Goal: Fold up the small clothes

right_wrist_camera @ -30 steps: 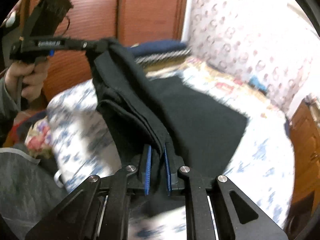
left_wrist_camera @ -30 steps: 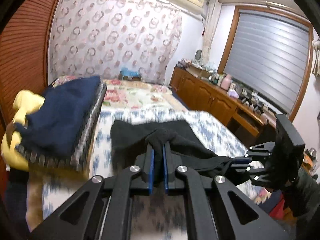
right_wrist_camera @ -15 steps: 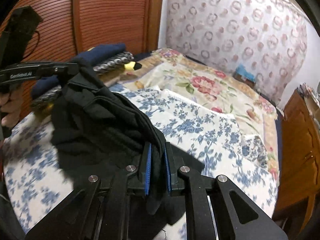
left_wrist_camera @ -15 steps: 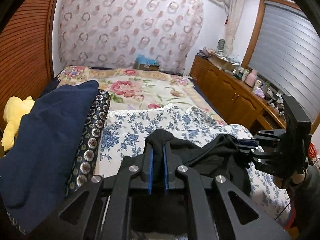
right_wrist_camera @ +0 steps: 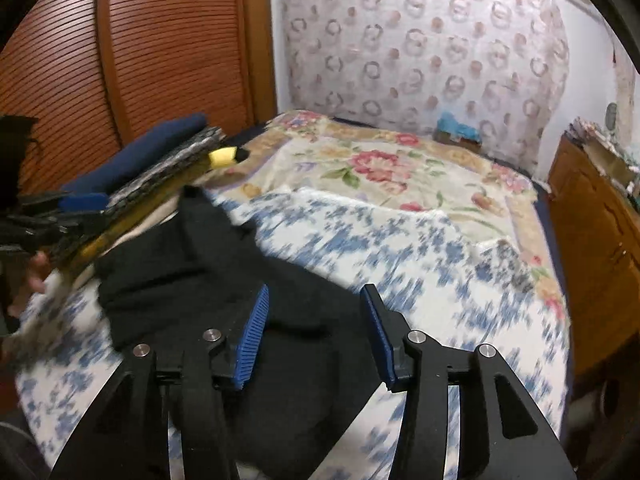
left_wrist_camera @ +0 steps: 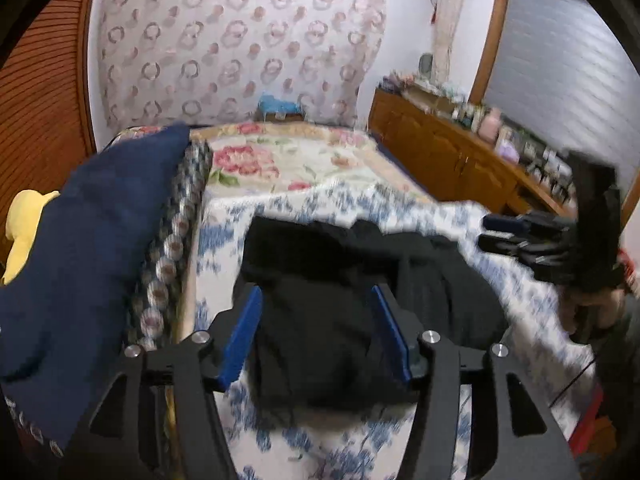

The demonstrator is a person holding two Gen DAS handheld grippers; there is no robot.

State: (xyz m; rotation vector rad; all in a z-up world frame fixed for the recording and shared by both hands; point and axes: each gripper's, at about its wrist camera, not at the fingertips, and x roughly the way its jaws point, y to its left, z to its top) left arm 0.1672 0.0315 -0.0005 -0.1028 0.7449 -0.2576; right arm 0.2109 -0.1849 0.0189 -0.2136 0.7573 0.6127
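The black cloth (left_wrist_camera: 332, 320) lies bunched on the bed (right_wrist_camera: 400, 248). The left gripper (left_wrist_camera: 316, 332) and right gripper (right_wrist_camera: 314, 332) are opening, pads off the cloth.

Black garment (left_wrist_camera: 320, 320), rumpled, bunched loosely, lying on blue-flowered bedsheet (left_wrist_camera: 420, 216)

You have a bed covered by a blue-and-white floral sheet (right_wrist_camera: 420, 240), with a cream spread printed with red roses (right_wrist_camera: 372, 164) beyond it. A folded navy blanket (left_wrist_camera: 84, 248) lies on a patterned grey layer (left_wrist_camera: 176, 232) along the bed's left edge, beside a yellow soft toy (left_wrist_camera: 24, 228). A ring-patterned curtain (left_wrist_camera: 240, 40) hangs behind the bed, with a small blue item (left_wrist_camera: 276, 104) at its foot. Slatted wooden doors (right_wrist_camera: 140, 40) stand left; a cluttered wooden cabinet (left_wrist_camera: 444, 156) and a grey window blind (left_wrist_camera: 560, 64) stand right.
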